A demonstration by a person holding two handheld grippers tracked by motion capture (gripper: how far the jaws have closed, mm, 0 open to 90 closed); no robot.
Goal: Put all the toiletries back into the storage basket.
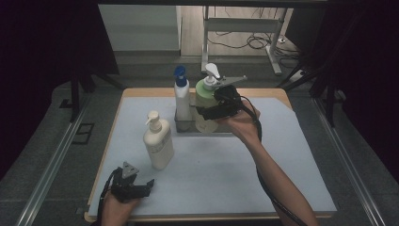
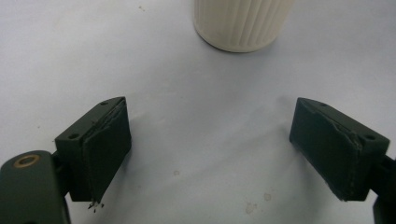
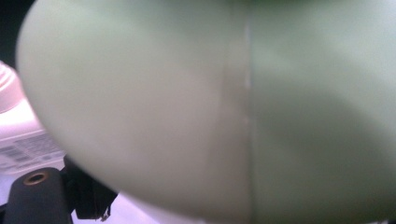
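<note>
A pale green pump bottle (image 1: 205, 94) with a white pump stands at the right end of a small grey tray (image 1: 184, 127) at the back of the mat. My right gripper (image 1: 206, 113) comes in from the right and is shut on the bottle's lower body. In the right gripper view the green bottle (image 3: 224, 107) is pressed up close, and one black finger (image 3: 91, 203) shows beneath it. I cannot tell whether the bottle's base rests in the tray. My left gripper (image 1: 148, 184) lies open near the front left corner, its jaws (image 2: 210, 126) wide apart over bare mat.
A white bottle with a blue pump (image 1: 182, 96) stands in the tray's left end, close beside the green one. A cream pump bottle (image 1: 157, 141) stands on the light mat (image 1: 263, 169), just ahead of my left gripper. Metal rails run along both table sides.
</note>
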